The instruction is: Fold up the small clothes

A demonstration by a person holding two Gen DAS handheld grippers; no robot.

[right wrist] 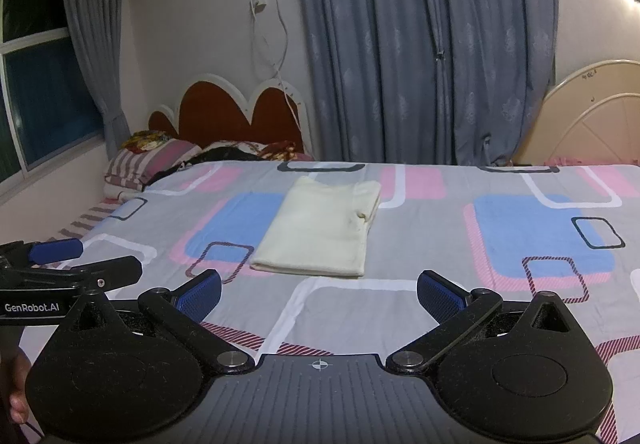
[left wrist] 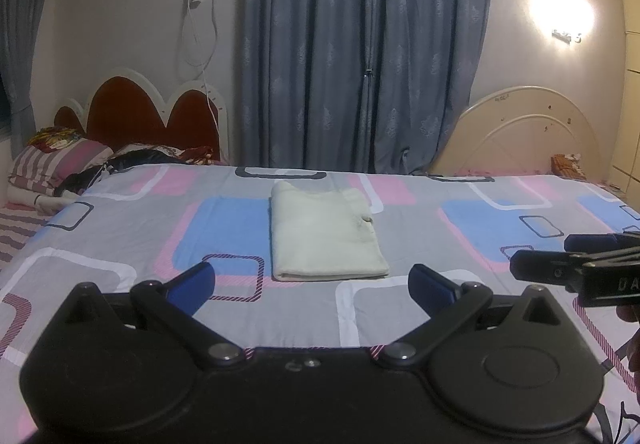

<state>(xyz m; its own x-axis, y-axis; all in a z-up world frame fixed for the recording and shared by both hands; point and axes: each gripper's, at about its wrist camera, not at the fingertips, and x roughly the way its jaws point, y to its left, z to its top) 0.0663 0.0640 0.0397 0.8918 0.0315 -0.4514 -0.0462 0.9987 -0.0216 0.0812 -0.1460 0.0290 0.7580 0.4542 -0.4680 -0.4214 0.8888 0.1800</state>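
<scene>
A small cream garment [left wrist: 326, 234] lies folded into a neat rectangle on the patterned bedsheet [left wrist: 120, 228], ahead of both grippers. It also shows in the right wrist view [right wrist: 322, 232]. My left gripper [left wrist: 312, 286] is open and empty, held above the sheet just short of the garment's near edge. My right gripper [right wrist: 320, 294] is open and empty, also short of the garment. Each gripper shows side-on in the other's view: the right one [left wrist: 560, 256] at the right edge, the left one [right wrist: 80, 260] at the left edge.
The bedsheet [right wrist: 480, 284] covers a wide bed. Pillows and heaped clothes [left wrist: 64, 159] lie at the far left by a red headboard [left wrist: 148, 111]. A cream headboard [left wrist: 528, 131] stands at the far right. Blue curtains [left wrist: 360, 43] hang behind.
</scene>
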